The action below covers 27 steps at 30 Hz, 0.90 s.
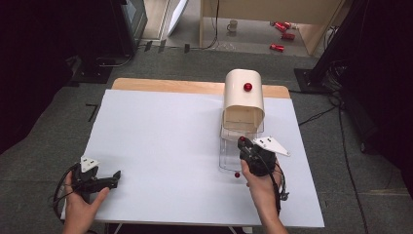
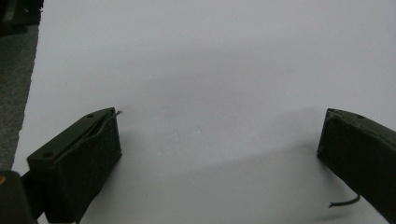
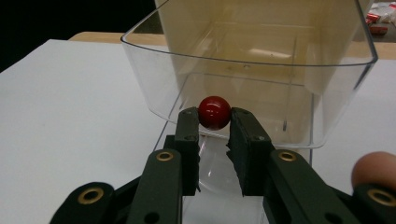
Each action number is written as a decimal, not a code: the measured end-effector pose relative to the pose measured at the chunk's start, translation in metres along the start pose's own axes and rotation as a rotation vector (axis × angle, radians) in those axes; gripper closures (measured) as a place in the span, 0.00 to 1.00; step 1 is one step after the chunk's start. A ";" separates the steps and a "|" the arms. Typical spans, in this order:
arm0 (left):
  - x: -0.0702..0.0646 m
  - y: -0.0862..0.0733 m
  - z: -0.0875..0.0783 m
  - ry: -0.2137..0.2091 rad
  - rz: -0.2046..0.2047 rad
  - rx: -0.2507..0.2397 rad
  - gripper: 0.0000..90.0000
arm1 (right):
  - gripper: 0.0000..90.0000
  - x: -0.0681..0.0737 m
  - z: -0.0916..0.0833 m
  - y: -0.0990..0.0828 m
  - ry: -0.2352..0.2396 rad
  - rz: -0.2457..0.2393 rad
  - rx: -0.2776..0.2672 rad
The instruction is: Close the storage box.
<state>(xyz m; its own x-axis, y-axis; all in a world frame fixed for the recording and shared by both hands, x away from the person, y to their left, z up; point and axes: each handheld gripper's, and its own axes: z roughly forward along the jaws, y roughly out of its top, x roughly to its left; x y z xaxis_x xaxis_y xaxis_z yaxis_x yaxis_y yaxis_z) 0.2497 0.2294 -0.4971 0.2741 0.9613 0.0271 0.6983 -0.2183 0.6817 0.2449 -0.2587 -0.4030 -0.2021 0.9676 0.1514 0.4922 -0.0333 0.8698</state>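
On the right half of the white table [image 1: 160,146], a clear plastic drawer [image 3: 261,60] stands pulled out toward the person from a cream, round-topped box [image 1: 243,95] that carries a red knob [image 1: 248,87] on top. The drawer's own small red knob [image 3: 214,112] sits pinched between the tips of the right gripper [image 3: 214,122], whose jaws are drawn close together on either side of the ball. In the high view that right gripper [image 1: 242,142] reaches up to the drawer front from the person's right hand [image 1: 260,183]. Well apart, near the table's front left corner, the left gripper [image 1: 116,174] lies low over bare tabletop, jaws spread wide and holding nothing.
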 end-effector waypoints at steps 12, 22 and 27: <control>0.000 0.000 0.000 0.000 0.000 0.000 0.00 | 0.83 -0.006 0.015 0.010 -0.011 0.009 0.010; 0.000 0.000 0.000 0.000 0.000 -0.001 0.00 | 0.83 -0.009 0.023 0.016 -0.012 0.011 0.014; 0.000 0.000 0.000 0.000 0.000 -0.001 0.00 | 0.83 -0.011 0.028 0.019 -0.014 0.014 0.013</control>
<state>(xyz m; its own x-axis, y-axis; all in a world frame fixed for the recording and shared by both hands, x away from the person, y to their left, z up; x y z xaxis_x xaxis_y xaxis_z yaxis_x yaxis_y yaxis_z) 0.2496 0.2295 -0.4971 0.2744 0.9612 0.0274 0.6974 -0.2185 0.6826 0.2800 -0.2625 -0.4016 -0.1838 0.9704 0.1566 0.5062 -0.0432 0.8614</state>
